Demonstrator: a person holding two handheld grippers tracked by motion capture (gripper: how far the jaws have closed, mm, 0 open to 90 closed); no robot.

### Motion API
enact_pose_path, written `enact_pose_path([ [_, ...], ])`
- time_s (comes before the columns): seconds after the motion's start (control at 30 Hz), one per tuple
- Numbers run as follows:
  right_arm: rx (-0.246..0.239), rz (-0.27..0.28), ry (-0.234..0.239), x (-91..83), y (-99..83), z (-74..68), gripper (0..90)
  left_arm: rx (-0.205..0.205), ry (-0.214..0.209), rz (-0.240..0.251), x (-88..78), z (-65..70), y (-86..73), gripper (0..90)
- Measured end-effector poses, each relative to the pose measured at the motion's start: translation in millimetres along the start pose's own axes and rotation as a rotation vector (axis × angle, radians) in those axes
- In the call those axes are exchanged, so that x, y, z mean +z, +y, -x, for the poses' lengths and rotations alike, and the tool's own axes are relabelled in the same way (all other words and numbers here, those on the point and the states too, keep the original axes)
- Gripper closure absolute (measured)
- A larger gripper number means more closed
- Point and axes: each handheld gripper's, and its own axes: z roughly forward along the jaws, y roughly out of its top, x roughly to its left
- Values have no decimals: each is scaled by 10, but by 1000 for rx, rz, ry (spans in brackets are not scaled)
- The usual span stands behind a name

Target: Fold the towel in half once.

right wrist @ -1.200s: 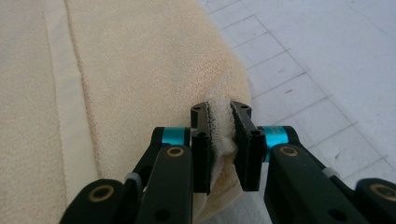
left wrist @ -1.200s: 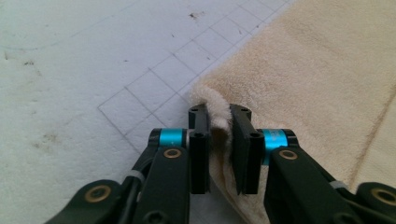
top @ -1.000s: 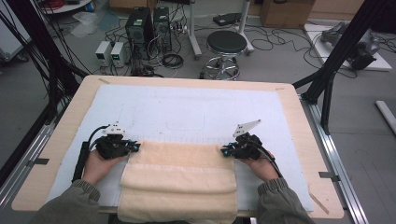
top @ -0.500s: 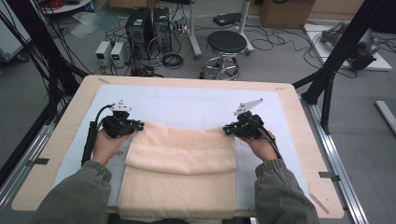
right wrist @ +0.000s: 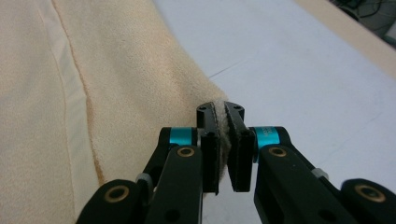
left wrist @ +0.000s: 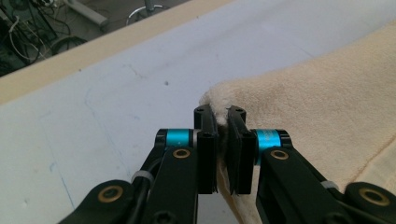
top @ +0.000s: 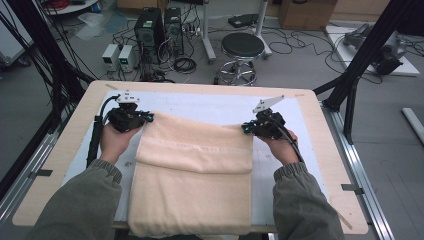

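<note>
Jaws of the left gripper are clamped on one far corner of a cream towel, cloth pinched between the pads; jaws of the right gripper are clamped likewise on the other far corner. In the high view, the left gripper and right gripper hold the towel's far edge raised and stretched between them, a folded flap hanging below that edge. The remainder lies flat on the pale mat covering the table, its near end draped over the table's near edge.
</note>
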Motion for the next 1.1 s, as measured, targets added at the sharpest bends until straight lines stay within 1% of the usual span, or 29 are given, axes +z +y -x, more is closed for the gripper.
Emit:
enact_pose_path([
  [0.07, -5, 7, -19, -31, 56, 28, 858, -3, 10, 11, -5, -18, 78, 835],
  [0.1, -3, 9, -27, -45, 87, 45, 858, -3, 20, 27, -13, -24, 116, 835],
  [0.17, -13, 10, -37, -51, 135, 68, 858, -5, 24, 33, -21, -46, 191, 835],
  [0.23, -8, 4, -51, -46, 177, 101, 859, -1, 38, 43, -23, -60, 263, 835],
  [0.27, -5, 8, -61, -48, 194, 119, 859, -7, 46, 59, -27, -67, 292, 836],
  [0.3, 2, 19, -71, -54, 215, 144, 859, -13, 50, 68, -31, -80, 321, 836],
  [0.33, 6, 32, -82, -65, 239, 170, 859, -16, 63, 81, -36, -96, 361, 836],
  [0.37, 9, 73, -119, -104, 275, 203, 860, -18, 71, 92, -44, -106, 378, 836],
  [0.43, 44, 113, -116, -152, 336, 270, 860, -25, 73, 101, -52, -140, 415, 836],
  [0.5, 40, 98, -126, -131, 404, 304, 859, -16, 90, 90, -18, -153, 407, 835],
  [0.57, 33, 75, -123, -55, 429, 324, 856, -29, 83, 65, 56, -186, 360, 832],
  [0.6, 33, 61, -119, 5, 421, 327, 851, -39, 70, 42, 103, -204, 328, 822],
  [0.63, 47, 36, -115, 64, 407, 330, 837, -41, 59, 11, 149, -215, 299, 804],
  [0.67, 46, 25, -111, 118, 385, 349, 793, -30, 64, -12, 187, -219, 267, 762],
  [0.7, 61, 34, -107, 161, 357, 352, 704, -20, 75, -13, 210, -216, 221, 714],
  [0.73, 85, 49, -99, 198, 320, 366, 639, -28, 68, -8, 211, -226, 186, 681],
  [0.77, 109, 55, -78, 221, 295, 376, 604, -38, 57, -6, 210, -243, 151, 657],
  [0.8, 119, 50, -59, 235, 275, 375, 577, -40, 48, -12, 204, -257, 118, 641],
  [0.83, 119, 46, -49, 242, 256, 364, 561, -40, 41, -18, 191, -268, 85, 624],
  [0.87, 116, 41, -45, 241, 239, 344, 547, -47, 30, -12, 181, -268, 46, 616],
  [0.93, 116, 47, -29, 225, 209, 291, 518, -37, 11, -13, 166, -251, -30, 596],
  [1.0, 98, 36, -22, 203, 169, 216, 493, -24, -8, -16, 161, -219, -103, 580],
  [1.1, 86, 40, -5, 183, 80, 113, 477, -8, -45, -25, 182, -146, -239, 551],
])
